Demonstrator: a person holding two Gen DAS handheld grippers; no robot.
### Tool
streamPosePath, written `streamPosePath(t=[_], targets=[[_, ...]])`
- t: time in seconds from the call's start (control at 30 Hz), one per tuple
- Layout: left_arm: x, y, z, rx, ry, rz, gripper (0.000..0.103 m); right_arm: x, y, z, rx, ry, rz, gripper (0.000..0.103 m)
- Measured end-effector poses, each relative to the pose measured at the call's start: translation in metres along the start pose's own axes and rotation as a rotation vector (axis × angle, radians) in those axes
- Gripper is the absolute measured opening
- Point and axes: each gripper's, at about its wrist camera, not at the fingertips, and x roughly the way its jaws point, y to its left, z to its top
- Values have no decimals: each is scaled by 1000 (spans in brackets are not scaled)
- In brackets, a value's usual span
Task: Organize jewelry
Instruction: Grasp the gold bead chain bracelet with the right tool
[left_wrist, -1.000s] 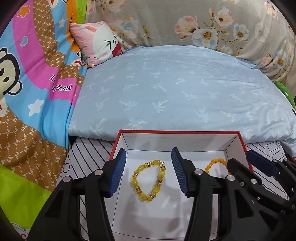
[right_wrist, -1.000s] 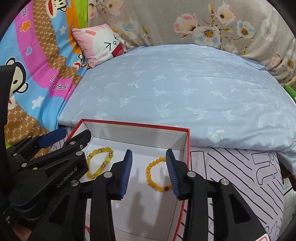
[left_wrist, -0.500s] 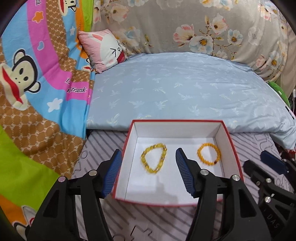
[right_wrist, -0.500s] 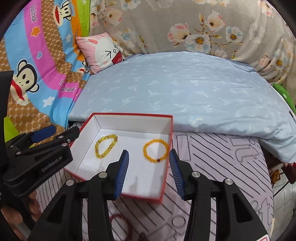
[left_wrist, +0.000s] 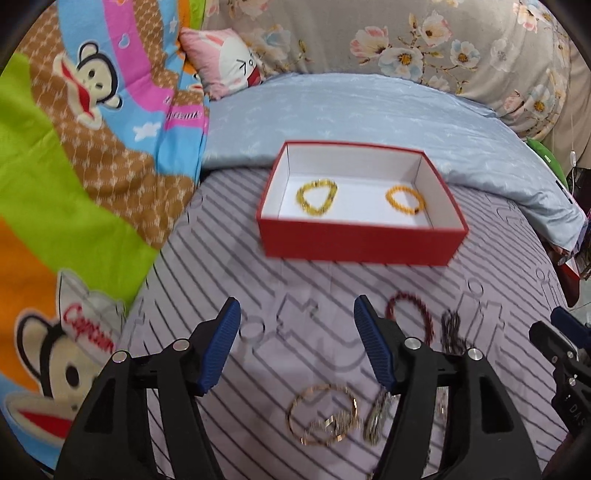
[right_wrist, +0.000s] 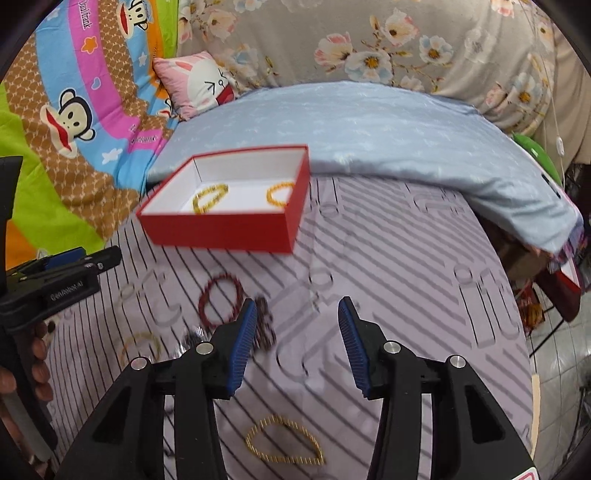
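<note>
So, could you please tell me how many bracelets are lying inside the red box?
2: a chunky yellow bracelet toward the left of the red box, and a rounder orange-yellow bracelet toward its right. None seems hidden.

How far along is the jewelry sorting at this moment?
Done: two yellow bead bracelets lie in the red cardboard box. In hand: nothing; the left gripper and right gripper are both open and empty. Left on the striped mat: a dark red bead bracelet, a thin gold bangle, a gold chain bracelet and some blurred dark pieces.
</note>
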Motion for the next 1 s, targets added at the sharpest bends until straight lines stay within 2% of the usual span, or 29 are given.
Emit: streamPosePath(t=[0.07,0.2,0.5,0.7,0.83,1.0], targets=[[-4,1,-17,-10,10,16,61,-3,-4,-18,-2,22,-10,45],[-5,8,-44,-50,54,2,61,-5,-14,-51,4,77,-18,45],[-12,10,-83,-56,99,-3,61,3,-11,-90,1,143,-8,45],[-18,2,-99,-42,122,-33,61,-1,1,-97,-18,151,28,45],[-18,-3,-109,-30,140,-41,61,0,-2,-93,-15,138,5,45],[-18,-5,-115,-31,155,-47,61,12,-12,-89,9,157,-10,40]])
